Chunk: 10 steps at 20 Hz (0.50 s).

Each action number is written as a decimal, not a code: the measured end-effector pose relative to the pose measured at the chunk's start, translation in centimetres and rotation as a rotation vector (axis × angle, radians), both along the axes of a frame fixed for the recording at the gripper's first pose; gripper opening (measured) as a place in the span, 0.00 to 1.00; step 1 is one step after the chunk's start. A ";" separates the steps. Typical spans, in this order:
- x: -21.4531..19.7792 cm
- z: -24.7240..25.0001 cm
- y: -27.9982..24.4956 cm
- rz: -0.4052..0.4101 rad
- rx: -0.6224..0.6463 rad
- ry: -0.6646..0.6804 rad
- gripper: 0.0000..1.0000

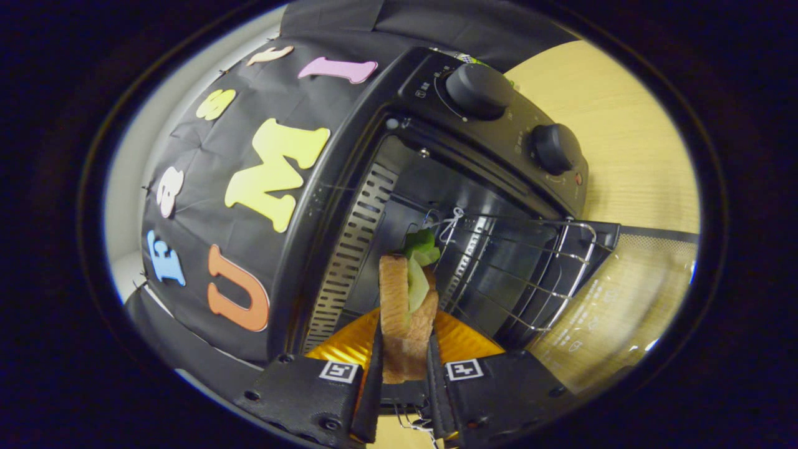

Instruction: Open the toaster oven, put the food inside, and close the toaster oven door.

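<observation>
Fingers nearest the lens, clamped on the sandwich from both sides, bread slices pressed together so the lettuce stayed trapped and poked out the far end. Gripper rolled sideways, so the whole scene read tilted.

Largest first: desk, pale wood, carried the toaster oven. Oven door already dropped fully open, lying flat toward the camera side, glass showing printed marks too small to read. That left the cavity clear for a straight push in. Wire rack sat partly pulled out over the door, probably so food lands on it without reaching deep near the vented side wall. Two knobs on the control panel, untouched and well apart from the fingers.

Orange plate just behind the sandwich, near the fingers, likely where the food was picked from.

Sandwich was held on edge, just short of the oven mouth, with its far end lined up on the rack's near corner. Judgement: open step done, insertion in hand, door closing left. Risk: thin grip on soft bread, filling could slip on release.
</observation>
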<state>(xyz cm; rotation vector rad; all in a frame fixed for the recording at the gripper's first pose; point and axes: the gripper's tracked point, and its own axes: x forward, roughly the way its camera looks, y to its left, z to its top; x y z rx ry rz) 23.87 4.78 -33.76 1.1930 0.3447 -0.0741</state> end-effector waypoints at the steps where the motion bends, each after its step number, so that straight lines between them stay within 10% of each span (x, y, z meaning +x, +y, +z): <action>1: 0.1 -0.4 0.1 0.007 0.027 0.000 0.38; 10: 0.0 -0.6 0.2 0.078 -0.126 0.016 0.49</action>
